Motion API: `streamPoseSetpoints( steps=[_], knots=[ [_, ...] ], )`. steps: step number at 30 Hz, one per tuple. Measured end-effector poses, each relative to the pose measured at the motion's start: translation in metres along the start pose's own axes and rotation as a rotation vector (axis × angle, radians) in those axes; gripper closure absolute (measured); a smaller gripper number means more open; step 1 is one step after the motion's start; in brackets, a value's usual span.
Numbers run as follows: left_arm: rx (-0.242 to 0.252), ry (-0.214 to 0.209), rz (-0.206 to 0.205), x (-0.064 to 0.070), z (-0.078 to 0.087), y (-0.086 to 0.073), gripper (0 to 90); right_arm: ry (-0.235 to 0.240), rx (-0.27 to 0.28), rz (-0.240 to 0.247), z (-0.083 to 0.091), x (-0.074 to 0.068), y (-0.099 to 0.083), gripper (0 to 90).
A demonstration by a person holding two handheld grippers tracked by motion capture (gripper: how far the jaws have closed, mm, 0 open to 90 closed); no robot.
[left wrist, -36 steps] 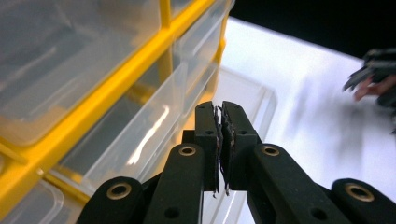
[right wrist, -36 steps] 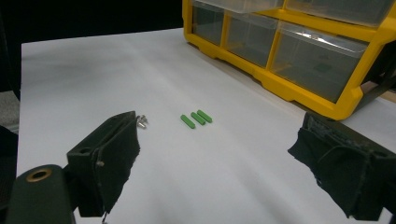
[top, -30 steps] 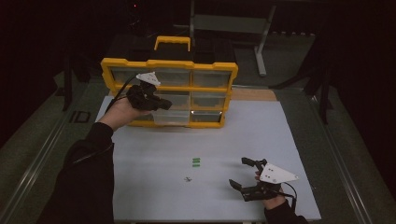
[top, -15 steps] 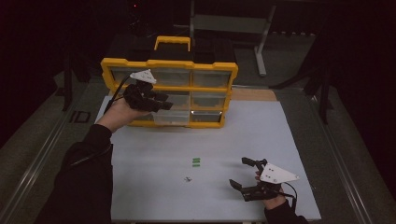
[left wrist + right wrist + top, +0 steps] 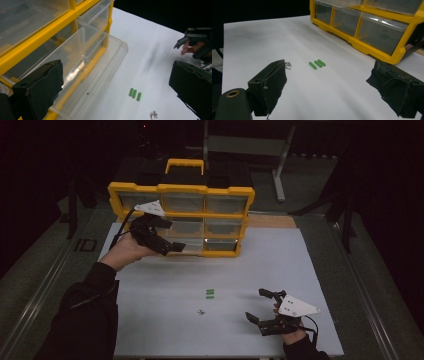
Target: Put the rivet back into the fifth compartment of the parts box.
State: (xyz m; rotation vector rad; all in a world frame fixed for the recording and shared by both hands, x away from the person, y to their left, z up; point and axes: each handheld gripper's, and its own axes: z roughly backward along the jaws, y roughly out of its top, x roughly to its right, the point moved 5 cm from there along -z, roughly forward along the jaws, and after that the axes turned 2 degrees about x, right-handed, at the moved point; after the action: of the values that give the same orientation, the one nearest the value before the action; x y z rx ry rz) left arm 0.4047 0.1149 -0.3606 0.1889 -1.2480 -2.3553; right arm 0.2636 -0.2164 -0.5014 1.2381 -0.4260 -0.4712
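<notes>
A yellow organizer (image 5: 181,188) with clear drawers stands upright at the back of the white table (image 5: 310,270). One clear drawer (image 5: 100,57) in its lower left sticks out of the frame and looks empty. My left gripper (image 5: 172,236) hovers open just in front of that drawer, apart from it. Three green pegs (image 5: 210,293) lie side by side mid-table, with a few small metal screws (image 5: 201,311) just in front of them. My right gripper (image 5: 255,304) rests open near the front right, pointing at the pegs (image 5: 317,63) and screws (image 5: 288,65), nothing between its jaws.
The organizer's black carry handle area (image 5: 186,166) rises behind its top edge. A strip of brown board (image 5: 272,221) shows right of the organizer. Metal rails (image 5: 45,290) run along both sides of the table. The surroundings are dark.
My left gripper has dropped and drawn back a little from the organizer's front. The right gripper has stayed where it was.
</notes>
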Motion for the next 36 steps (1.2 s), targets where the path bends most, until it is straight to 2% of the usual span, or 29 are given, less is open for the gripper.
streamPoseSetpoints(
  steps=[5, 8, 14, 19, 26, 28, 32, 36],
  knots=[
    [0.012, 0.006, -0.031, 0.015, 0.003, -0.007, 0.0, 0.002, 0.000, -0.002, 0.000, -0.001, 0.000, 12.3],
    [0.022, -0.014, -0.049, 0.024, 0.005, -0.011, 0.0, 0.003, 0.000, -0.001, 0.000, -0.001, 0.000, 12.3],
    [0.007, -0.041, -0.065, 0.039, 0.004, -0.024, 0.0, 0.003, -0.002, 0.000, 0.000, -0.001, 0.000, 12.3],
    [0.023, -0.063, -0.063, 0.050, 0.001, -0.033, 0.0, 0.003, -0.002, 0.000, 0.000, -0.001, 0.000, 12.3],
    [-0.007, -0.101, -0.083, 0.067, -0.017, -0.055, 0.0, 0.005, 0.002, 0.002, -0.001, -0.001, 0.001, 12.3],
    [-0.006, -0.121, -0.077, 0.072, -0.023, -0.063, 0.0, 0.005, 0.001, 0.002, 0.000, -0.001, 0.001, 12.3],
    [-0.006, -0.127, -0.084, 0.080, -0.032, -0.073, 0.0, 0.006, 0.003, -0.001, 0.000, -0.001, 0.001, 12.3],
    [0.005, -0.153, -0.083, 0.089, -0.040, -0.080, 0.0, 0.011, 0.005, 0.002, -0.001, -0.002, 0.001, 12.3]
  ],
)
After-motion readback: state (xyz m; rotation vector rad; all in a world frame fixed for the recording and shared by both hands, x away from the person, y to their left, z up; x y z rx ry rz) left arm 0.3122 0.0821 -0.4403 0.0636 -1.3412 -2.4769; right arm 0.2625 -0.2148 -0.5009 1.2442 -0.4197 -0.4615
